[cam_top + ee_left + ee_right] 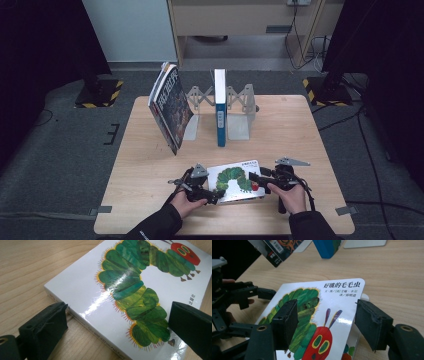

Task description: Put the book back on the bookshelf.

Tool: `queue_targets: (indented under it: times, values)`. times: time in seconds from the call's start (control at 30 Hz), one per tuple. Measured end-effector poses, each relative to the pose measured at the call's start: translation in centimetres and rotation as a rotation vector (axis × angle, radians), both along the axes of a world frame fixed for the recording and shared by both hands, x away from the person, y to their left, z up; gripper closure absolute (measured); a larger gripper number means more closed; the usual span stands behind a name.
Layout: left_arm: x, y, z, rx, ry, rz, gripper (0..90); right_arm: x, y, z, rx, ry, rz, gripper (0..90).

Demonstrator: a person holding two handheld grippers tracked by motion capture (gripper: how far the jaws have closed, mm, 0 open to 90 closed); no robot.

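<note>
White picture book [342, 302] reads 好饿的毛毛虫; green caterpillar [130, 287] on cover

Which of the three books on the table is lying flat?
The white caterpillar book at the near edge, between the two tools. The blue-spined book stands upright in the metal bookends, and the dark-covered book leans tilted at their left.

Caterpillar book [236, 181] flat at the table's [150, 175] near edge, between both tools; upright book [219, 107] in bookends [240, 112] behind.
</note>
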State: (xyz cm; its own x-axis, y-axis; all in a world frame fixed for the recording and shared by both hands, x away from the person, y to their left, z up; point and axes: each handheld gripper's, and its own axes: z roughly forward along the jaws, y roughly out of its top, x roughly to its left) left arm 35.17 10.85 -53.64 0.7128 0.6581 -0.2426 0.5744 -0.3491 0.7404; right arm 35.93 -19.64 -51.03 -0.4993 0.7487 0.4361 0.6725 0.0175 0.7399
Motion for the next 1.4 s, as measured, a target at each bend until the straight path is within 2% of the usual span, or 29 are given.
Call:
queue_targets:
  times: [0.33,0.5,0.63,0.8,0.97,1.07,1.4]
  values:
    - [0.0,0.1,0.0,-0.019,0.012,0.006,0.0,-0.2,-0.2,0.7,0.091,-0.035,-0.028,37.9]
    - [0.0,0.1,0.0,-0.027,0.015,0.010,0.0,-0.4,-0.1,0.7,0.103,-0.039,-0.038,38.4]
    - [0.1,0.2,0.0,-0.032,0.020,0.009,0.0,-0.7,-0.2,0.7,0.134,-0.024,-0.044,39.4]
    - [0.1,0.2,0.0,-0.033,0.021,0.010,0.0,-0.8,-0.2,0.5,0.134,0.000,-0.045,39.7]
    - [0.0,0.3,-0.1,-0.046,0.025,0.014,0.0,-1.0,-0.2,0.4,0.134,0.033,-0.007,41.6]
    - [0.0,0.2,-0.1,-0.043,0.023,0.015,0.0,-0.9,0.1,0.2,0.091,0.045,0.014,41.6]
    - [0.0,0.2,0.0,-0.039,0.022,0.012,0.0,0.0,0.7,-0.5,0.064,0.071,0.067,42.2]
